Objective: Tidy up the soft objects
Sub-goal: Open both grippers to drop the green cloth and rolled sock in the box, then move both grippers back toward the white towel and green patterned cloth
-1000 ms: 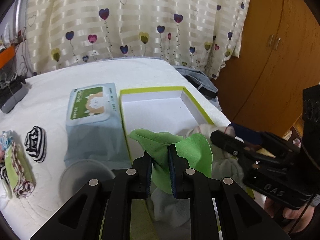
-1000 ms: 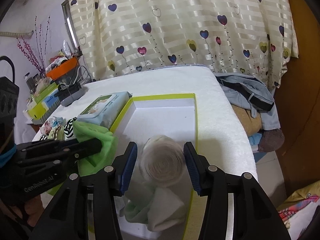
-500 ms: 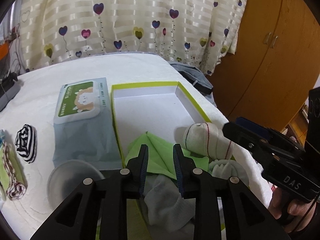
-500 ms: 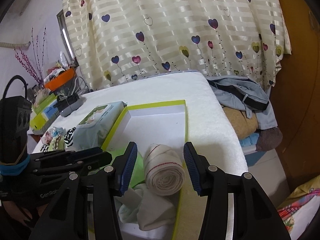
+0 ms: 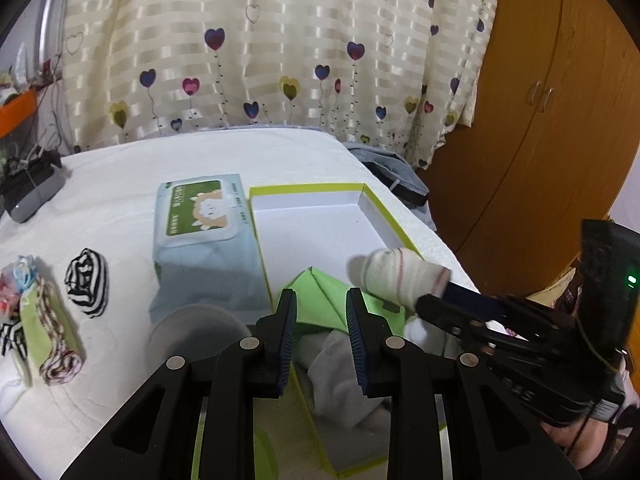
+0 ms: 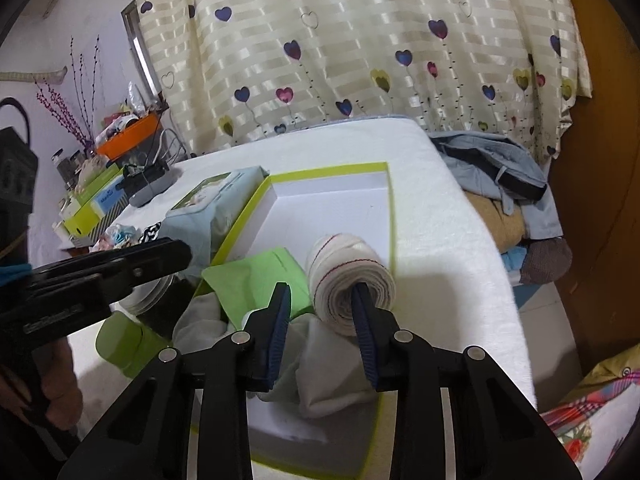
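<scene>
A white box with a lime-green rim (image 5: 308, 188) lies on the white bed cover. Inside it lie a green cloth (image 5: 316, 282), a rolled white sock with red stripes (image 5: 396, 272) and loose pale socks (image 5: 344, 368). My left gripper (image 5: 320, 304) hovers open over the green cloth, with nothing pressed between its pads. My right gripper (image 6: 321, 300) is closing at the rolled sock (image 6: 344, 268). Its right finger lies across the roll's end, while the left finger stands apart from the roll, over the green cloth (image 6: 256, 276).
A pack of wet wipes (image 5: 200, 232) lies against the box's left side. Left of it are a black-and-white striped sock roll (image 5: 88, 280), more rolled items (image 5: 52, 332) and a grey disc (image 5: 192, 328). Clothes (image 6: 500, 168) are piled off the bed's right edge, beside a wooden wardrobe (image 5: 540, 120).
My left gripper opened and let go of the green cloth, which now lies in the box, then drew back a little. My right jaws narrowed, and the sock roll now sits at the right finger.
</scene>
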A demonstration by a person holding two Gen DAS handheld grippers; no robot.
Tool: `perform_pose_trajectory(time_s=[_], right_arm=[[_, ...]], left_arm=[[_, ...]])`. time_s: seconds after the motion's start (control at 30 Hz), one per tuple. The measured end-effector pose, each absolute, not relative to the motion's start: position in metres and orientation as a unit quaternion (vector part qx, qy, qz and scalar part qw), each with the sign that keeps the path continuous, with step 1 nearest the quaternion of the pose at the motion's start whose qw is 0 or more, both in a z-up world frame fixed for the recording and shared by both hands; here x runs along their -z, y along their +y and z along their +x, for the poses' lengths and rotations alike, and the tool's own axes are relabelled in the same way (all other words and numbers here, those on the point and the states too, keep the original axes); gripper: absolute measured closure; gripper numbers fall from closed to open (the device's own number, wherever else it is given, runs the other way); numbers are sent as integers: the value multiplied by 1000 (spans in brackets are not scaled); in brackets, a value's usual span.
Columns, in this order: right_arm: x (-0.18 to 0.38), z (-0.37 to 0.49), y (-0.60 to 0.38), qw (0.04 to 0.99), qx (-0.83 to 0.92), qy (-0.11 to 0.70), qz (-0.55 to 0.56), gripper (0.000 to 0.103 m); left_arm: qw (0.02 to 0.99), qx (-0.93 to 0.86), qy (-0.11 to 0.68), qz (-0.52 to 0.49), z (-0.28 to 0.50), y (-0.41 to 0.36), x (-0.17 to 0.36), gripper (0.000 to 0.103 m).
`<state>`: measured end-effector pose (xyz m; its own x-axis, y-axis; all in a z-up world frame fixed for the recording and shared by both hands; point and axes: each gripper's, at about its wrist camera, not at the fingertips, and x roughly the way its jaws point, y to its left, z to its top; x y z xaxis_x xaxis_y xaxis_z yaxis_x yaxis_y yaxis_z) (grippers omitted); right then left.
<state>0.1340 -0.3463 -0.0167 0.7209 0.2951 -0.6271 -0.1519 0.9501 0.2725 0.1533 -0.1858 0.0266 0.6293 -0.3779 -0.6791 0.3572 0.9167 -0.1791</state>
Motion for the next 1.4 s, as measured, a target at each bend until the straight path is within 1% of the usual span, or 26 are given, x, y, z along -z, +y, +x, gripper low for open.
perform_pose_trajectory(time_s=[0.2, 0.6, 0.63, 0.67, 0.7, 0.83, 0.9, 0.97, 1.2, 1.23, 1.27, 1.3, 1.4], right_arm=[[17, 143, -341, 918, -132, 357, 111, 70], [-20, 103, -327, 936, -129, 316, 87, 70], [-22, 101, -326, 936, -129, 315, 86, 67], [-25, 98, -324, 937, -130, 313, 85, 61], [-27, 94, -322, 938, -130, 311, 83, 58], [-36, 81, -312, 942, -133, 301, 70, 58], [-40, 75, -305, 944, -135, 295, 62, 55], [-42, 70, -298, 945, -138, 291, 55, 52], [-45, 57, -269, 945, -156, 284, 34, 51], [-46, 55, -265, 945, -159, 283, 32, 51], [-46, 55, -262, 945, -161, 284, 30, 50], [-46, 54, -259, 944, -164, 286, 29, 50], [-47, 52, -251, 943, -165, 288, 23, 49]], left_arm=[[907, 190, 375, -19, 147, -174, -31, 79], [915, 187, 356, -26, 118, -155, -43, 79], [916, 186, 355, -28, 115, -153, -44, 79], [916, 184, 354, -28, 112, -150, -44, 79], [917, 183, 353, -28, 109, -147, -44, 79], [920, 177, 349, -28, 98, -134, -46, 79], [921, 174, 346, -28, 93, -127, -48, 76], [924, 168, 343, -29, 88, -119, -49, 70], [928, 155, 336, -38, 78, -92, -53, 68], [929, 152, 336, -39, 77, -88, -53, 64], [928, 152, 337, -42, 76, -85, -52, 57], [928, 150, 339, -43, 75, -82, -52, 55], [927, 144, 344, -46, 71, -72, -50, 53]])
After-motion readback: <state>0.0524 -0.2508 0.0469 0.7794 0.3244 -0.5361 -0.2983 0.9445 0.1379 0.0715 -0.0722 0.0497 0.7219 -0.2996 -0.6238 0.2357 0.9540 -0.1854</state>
